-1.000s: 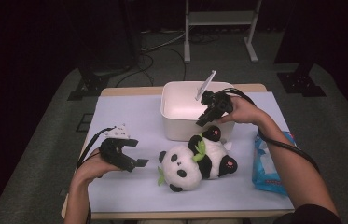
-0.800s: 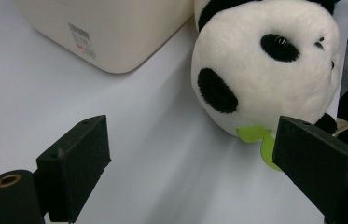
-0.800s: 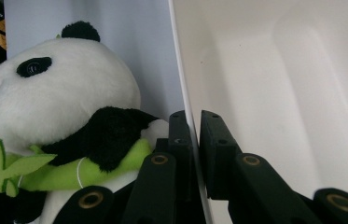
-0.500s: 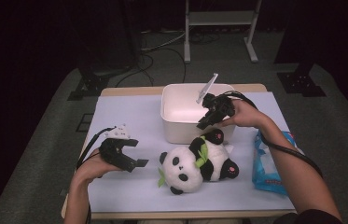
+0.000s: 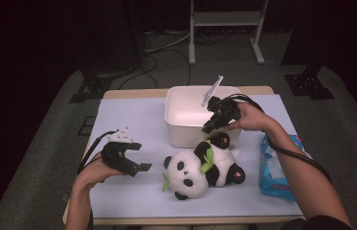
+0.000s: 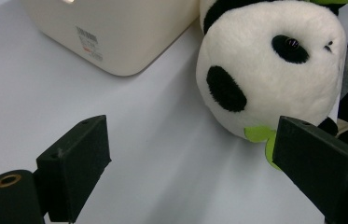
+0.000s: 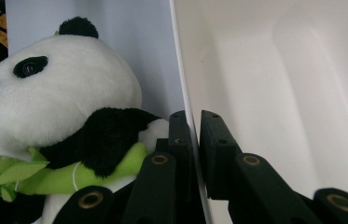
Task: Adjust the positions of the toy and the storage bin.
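On the table, high view: a white bin (image 5: 185,115) stood at the far middle of the pale cover (image 5: 133,120), with a plush panda (image 5: 202,165) lying on its side just in front of it and a blue tissue pack (image 5: 276,165) off to the right.
High view, right gripper (image 5: 209,127): it sat at the bin's near right wall, over the rim, the hand behind it.
High view, left gripper (image 5: 140,162): it hovered left of the panda, jaws wide apart with nothing between them, apart from the toy.
Left gripper view, panda (image 6: 274,70): the white head lay ahead and to the right, near the right jaw but not between the jaws; the green leaf (image 6: 258,134) showed under the chin, and the bin's corner (image 6: 115,32) lay beyond.
Right gripper view, bin wall (image 7: 181,88): the thin rim ran straight between the two jaws, which were clamped on it, one inside the bin (image 7: 274,93) and one outside.
Right gripper view, panda (image 7: 59,102): it lay against the outside of the wall, beside the outer jaw.
Step in hand, as judged: the right gripper steadied the bin while the left one prepared to take the panda.
Doing it well: keep the rim grip firm so the bin does not tip; bring the left jaws around a narrow part, such as a limb or ear, since the head looks too broad; close fully on the soft plush before lifting.
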The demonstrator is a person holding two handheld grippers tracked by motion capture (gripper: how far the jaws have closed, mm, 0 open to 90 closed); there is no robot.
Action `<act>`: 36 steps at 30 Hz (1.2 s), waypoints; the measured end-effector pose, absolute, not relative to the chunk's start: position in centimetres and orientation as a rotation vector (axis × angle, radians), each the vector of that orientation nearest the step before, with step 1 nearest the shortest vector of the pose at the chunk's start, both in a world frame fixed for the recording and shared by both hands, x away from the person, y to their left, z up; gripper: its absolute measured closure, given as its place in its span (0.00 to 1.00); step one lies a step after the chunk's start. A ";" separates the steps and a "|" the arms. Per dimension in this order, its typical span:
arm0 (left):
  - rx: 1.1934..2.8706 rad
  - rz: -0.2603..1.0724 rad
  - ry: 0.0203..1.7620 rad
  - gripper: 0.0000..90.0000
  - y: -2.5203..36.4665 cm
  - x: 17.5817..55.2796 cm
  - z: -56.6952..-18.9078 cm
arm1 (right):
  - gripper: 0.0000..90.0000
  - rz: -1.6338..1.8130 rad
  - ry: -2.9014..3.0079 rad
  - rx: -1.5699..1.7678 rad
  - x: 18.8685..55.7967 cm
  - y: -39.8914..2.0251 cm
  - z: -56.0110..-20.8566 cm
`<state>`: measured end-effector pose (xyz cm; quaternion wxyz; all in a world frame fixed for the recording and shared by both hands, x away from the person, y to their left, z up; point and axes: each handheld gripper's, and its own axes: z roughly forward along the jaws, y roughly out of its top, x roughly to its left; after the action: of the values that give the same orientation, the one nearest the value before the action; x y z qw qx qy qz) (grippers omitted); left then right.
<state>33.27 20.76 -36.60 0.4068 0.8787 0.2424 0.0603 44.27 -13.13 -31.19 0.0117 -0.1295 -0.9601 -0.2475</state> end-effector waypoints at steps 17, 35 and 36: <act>2.214 0.146 0.619 0.11 20.9 33.3 -36.7 | 0.92 -0.758 -3.002 -0.387 43.9 -13.0 -31.2; 2.214 0.149 0.624 0.11 21.0 33.3 -36.8 | 0.91 -0.751 -2.978 -0.399 44.2 -13.0 -31.1; 2.212 0.147 0.626 0.11 21.0 33.3 -36.8 | 0.90 -0.754 -2.971 -0.401 44.2 -13.0 -31.1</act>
<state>33.29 21.04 -36.79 0.4069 0.8771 0.2483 0.0583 44.24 -13.04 -31.14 0.0251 -0.1298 -0.9608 -0.2437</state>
